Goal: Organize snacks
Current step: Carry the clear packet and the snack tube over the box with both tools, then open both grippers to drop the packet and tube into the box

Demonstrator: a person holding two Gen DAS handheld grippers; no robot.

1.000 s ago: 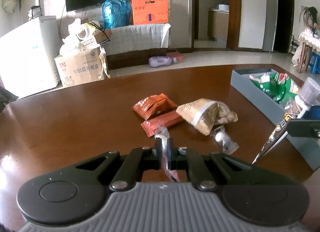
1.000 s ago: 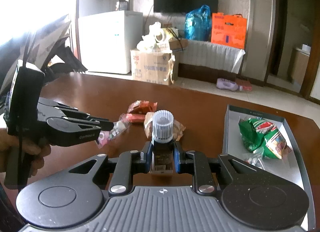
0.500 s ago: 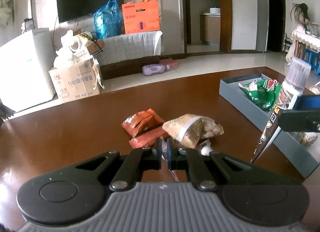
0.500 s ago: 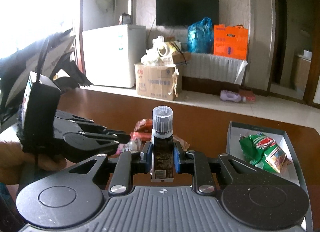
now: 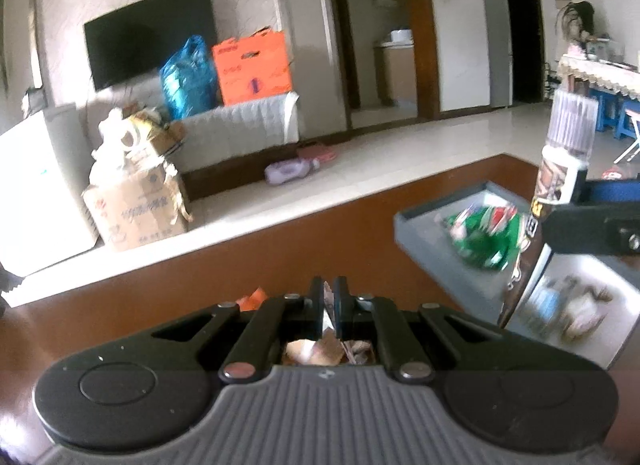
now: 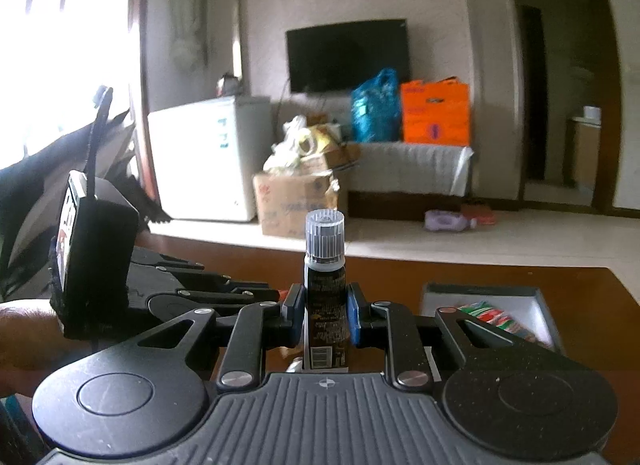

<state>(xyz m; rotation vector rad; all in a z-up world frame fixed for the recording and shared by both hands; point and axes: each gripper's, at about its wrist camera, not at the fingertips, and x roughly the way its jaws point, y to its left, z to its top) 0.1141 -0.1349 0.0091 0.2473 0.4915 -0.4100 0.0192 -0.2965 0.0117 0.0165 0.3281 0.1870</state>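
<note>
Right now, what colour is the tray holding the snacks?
Grey tray, clearest in the left wrist view.

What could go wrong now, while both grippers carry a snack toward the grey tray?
1. The left gripper pinches only a thin edge of the clear crinkly wrapper, so it might slip out.
2. The right gripper holds the tall dark cone-shaped snack with a ribbed clear cap around its middle; it might tilt or slide.
3. The grippers are close together beside the grey rectangular tray, so they could bump.
</note>
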